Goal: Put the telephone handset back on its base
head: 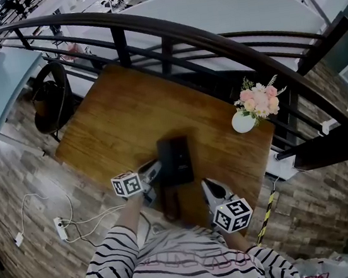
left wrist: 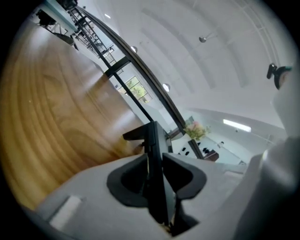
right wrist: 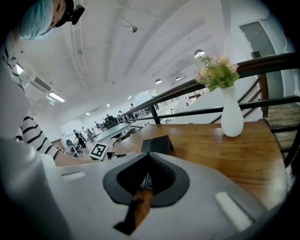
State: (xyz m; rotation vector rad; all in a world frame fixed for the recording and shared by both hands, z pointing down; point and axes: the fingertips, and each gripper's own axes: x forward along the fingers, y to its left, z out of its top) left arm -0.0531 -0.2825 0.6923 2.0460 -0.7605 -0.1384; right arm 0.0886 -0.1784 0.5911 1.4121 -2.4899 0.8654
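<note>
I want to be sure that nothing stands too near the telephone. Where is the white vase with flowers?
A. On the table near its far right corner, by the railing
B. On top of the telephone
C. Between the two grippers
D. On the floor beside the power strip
A: the head view shows the white vase on the table at its far right corner by the railing, apart from the black telephone.

- Bright, even daylight filled the hall; ceiling lamps (right wrist: 56, 97) glared.
- Fisheye bent the railing (head: 167, 35) and blackened the corners.
- Up close, the handset (left wrist: 154, 187) was blurred.
</note>
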